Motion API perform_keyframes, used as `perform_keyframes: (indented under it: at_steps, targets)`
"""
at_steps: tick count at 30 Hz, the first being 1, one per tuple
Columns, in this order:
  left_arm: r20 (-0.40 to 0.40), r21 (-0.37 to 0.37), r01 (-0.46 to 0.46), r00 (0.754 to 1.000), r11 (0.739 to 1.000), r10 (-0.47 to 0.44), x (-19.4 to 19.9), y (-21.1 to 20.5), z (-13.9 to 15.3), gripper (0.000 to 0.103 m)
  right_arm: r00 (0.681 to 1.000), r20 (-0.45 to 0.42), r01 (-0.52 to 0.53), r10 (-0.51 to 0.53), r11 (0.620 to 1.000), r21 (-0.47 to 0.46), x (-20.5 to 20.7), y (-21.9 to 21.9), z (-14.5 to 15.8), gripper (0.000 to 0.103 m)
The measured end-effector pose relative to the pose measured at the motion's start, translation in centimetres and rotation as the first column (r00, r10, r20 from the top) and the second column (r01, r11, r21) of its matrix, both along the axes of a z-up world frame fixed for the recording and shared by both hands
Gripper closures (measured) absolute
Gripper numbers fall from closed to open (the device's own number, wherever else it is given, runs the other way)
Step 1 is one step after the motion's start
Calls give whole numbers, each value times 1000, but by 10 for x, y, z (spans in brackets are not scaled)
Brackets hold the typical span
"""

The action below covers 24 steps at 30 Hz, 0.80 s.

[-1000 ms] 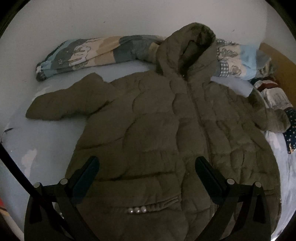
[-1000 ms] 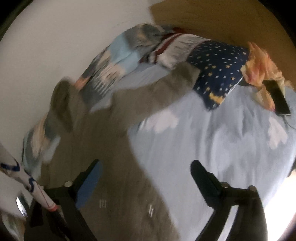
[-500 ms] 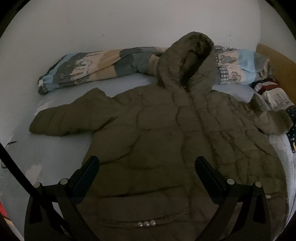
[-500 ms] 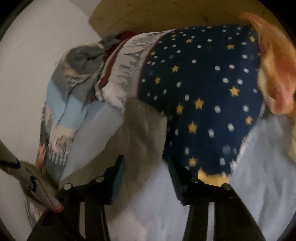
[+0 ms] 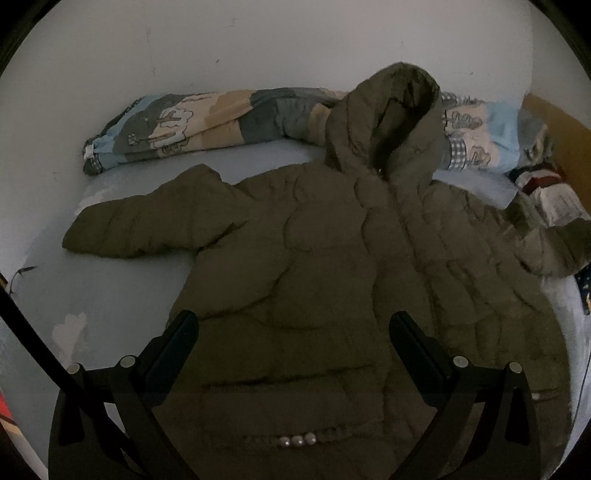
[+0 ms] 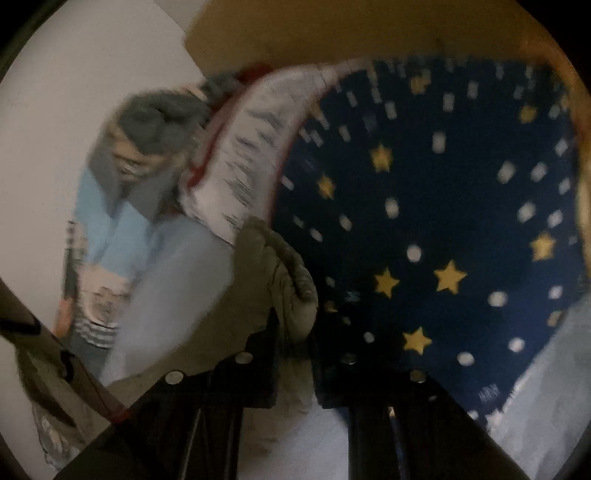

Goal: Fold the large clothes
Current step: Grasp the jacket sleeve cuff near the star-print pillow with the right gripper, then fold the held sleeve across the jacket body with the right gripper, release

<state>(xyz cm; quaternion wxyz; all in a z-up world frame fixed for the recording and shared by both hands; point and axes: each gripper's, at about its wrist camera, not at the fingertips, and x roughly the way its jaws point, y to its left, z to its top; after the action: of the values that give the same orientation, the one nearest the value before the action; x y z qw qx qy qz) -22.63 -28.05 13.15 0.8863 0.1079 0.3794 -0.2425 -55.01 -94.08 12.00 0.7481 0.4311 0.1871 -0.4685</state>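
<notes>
An olive hooded puffer jacket (image 5: 332, 266) lies front up on a pale blue bed sheet (image 5: 122, 295), both sleeves spread outward and the hood against the wall. My left gripper (image 5: 293, 328) is open and empty, hovering above the jacket's lower front. In the right wrist view, my right gripper (image 6: 293, 332) is shut on the cuff of the jacket's right sleeve (image 6: 280, 280), right beside a navy star-patterned pillow (image 6: 443, 221). The right wrist view is blurred.
A rolled patterned quilt (image 5: 207, 122) lies along the wall behind the hood. A white and red printed cloth (image 6: 251, 158) and the navy pillow crowd the right sleeve end. A wooden headboard (image 6: 369, 33) stands behind them. A dark cable (image 5: 26, 325) crosses the left.
My right gripper moved in on the right sleeve cuff and closed on it. My left gripper pulled back slightly, so the jacket sits lower and smaller in view.
</notes>
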Motion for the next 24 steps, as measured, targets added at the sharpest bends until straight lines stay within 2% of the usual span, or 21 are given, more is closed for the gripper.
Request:
perform_keyframes:
  at_steps: [4,8,15,19,24]
  targets:
    - [12,-44,-6,1000,999,6,-4,10,14,0,1000,16,-7,9,996,-90,-3,40,58,88]
    - [-2,-96,-29,1000,995,29,-1,26,27,0,997,45,-57,67,981,-187,4,95,132,89]
    - [-31,-150,-99,995,984,95,12,59,39,0,969,71,-207,238,931,-301,60,206,241,89]
    - [-39,-163,-117,993,980,112,19,79,45,0,931,85,-312,354,895,-318,107,276,267,89]
    - [-59,-191,-138,990,972,129,28,103,50,0,881,49,-434,470,846,-311,183,352,260,89]
